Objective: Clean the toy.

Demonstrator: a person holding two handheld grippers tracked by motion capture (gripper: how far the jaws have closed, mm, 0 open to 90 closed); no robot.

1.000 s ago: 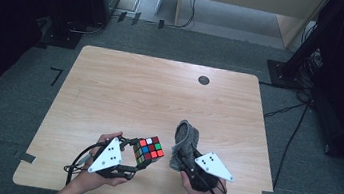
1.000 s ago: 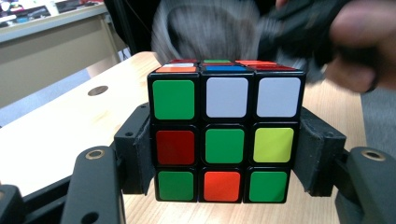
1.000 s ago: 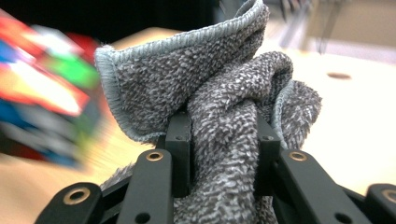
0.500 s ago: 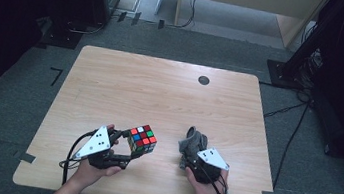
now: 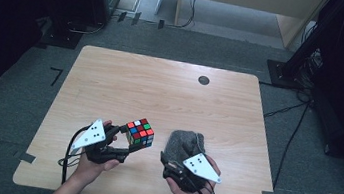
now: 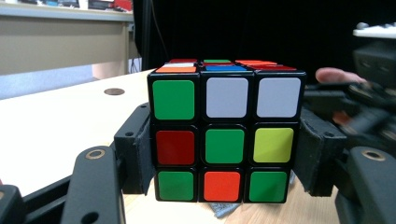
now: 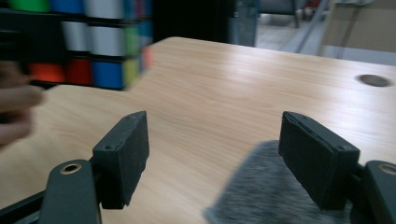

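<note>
Your left gripper [image 5: 124, 138] is clamped on the scrambled, black-framed plastic puzzle cube [image 5: 139, 132]; in the left gripper view the two black pads press its left and right faces at the middle and bottom rows, and the cube [image 6: 224, 135] sits upright between them, above the front edge of the light wooden table [image 5: 160, 95]. Its near face reads green, white, white; red, green, yellow; green, orange, green.

Your right gripper [image 7: 212, 156] has just been opening; its jaws stand wide apart with nothing between them. The crumpled grey felt cloth [image 7: 275, 196] lies on the table under and just ahead of the right-hand pad, released. In the high view that cloth [image 5: 181, 143] rests just to the right of the cube, near your right hand [image 5: 194, 183].

No brand, label or legible writing shows on the cube, the cloth or the grippers.
</note>
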